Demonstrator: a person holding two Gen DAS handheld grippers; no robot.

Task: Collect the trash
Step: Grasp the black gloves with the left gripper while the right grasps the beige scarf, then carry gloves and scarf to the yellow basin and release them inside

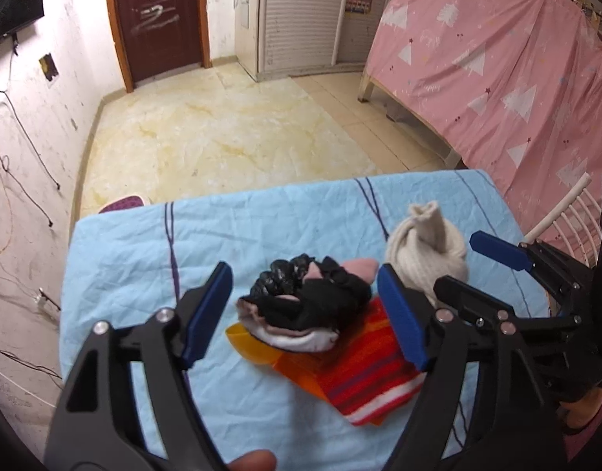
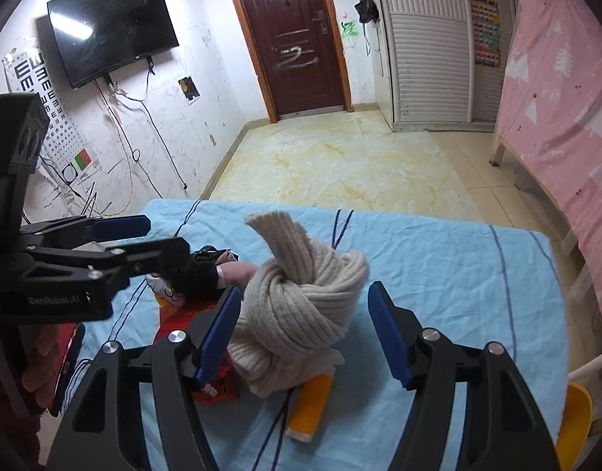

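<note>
Knotted cream sock (image 2: 301, 306), cuff up

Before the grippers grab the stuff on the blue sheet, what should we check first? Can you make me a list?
1. Left gripper open: ok, nothing pinched.
2. Black-and-pink bundle sits between the left gripper's fingers: ok.
3. Right gripper open: ok, wide on both sides of the knotted cream sock.
4. Bundle free to lift: not ok, it lies on the striped red cloth, which might come along.
5. Sock free to lift: cannot tell, an orange tube pokes out from under it.
6. Grippers apart from each other: ok, but close.
</note>
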